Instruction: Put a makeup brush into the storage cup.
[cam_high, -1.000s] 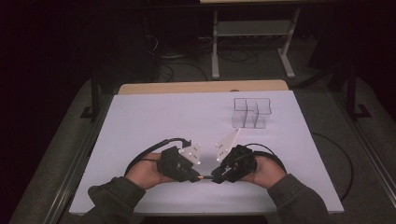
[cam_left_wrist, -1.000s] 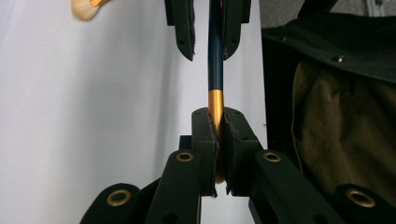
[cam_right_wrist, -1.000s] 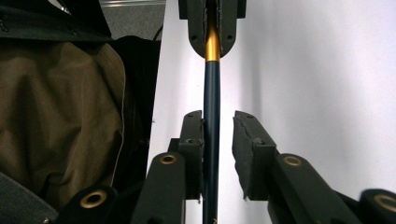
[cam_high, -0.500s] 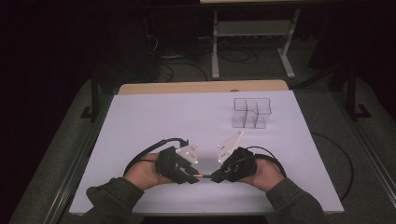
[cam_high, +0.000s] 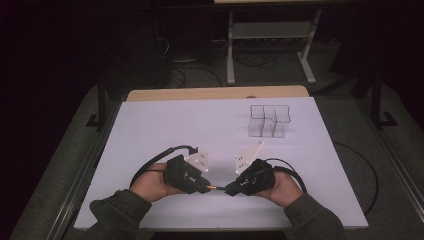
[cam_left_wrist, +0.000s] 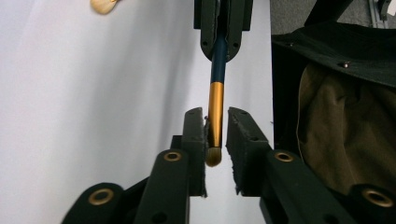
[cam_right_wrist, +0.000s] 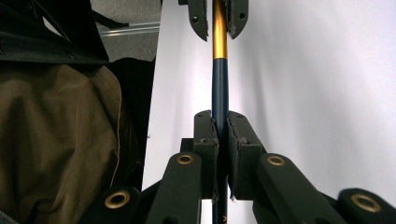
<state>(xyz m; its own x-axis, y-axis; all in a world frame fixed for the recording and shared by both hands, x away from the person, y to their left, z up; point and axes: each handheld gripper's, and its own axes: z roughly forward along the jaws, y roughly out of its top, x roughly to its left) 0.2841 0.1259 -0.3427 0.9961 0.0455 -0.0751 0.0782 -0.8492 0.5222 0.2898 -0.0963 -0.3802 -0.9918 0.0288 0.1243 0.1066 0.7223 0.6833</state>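
We have a small brush (cam_left_wrist: 215, 100) bridging the two grippers, low over the white table (cam_high: 165, 130) near the person's edge. It has a dark blue handle, a gold ferrule and a short tan bristle tip.

The right gripper (cam_right_wrist: 221, 128) is clenched on the blue handle; in the right gripper view its pads press the shaft from both sides. We judge this the carrying grip: holding at the handle keeps the bristle end free for the other tool.

The left gripper (cam_left_wrist: 215, 128) faces it head-on. Its jaws have just been closing, with the ferrule and bristle tip between them. In the left gripper view the ferrule lies against one pad while a gap shows at the other, so we read it as not yet gripped, jaws released around it. Our guess is a handover or a re-grip, which would explain the two tools meeting tip to tip along the brush's axis.

In the high view the brush shows as a thin gold line between the two grippers. A clear compartmented organiser (cam_high: 269, 120) stands well apart, toward the far right of the table, a likely destination. A pale rounded object (cam_left_wrist: 103, 4) lies on the table at the top of the left gripper view; we cannot tell what it is.

Writing: none legible on brush, grippers or organiser.
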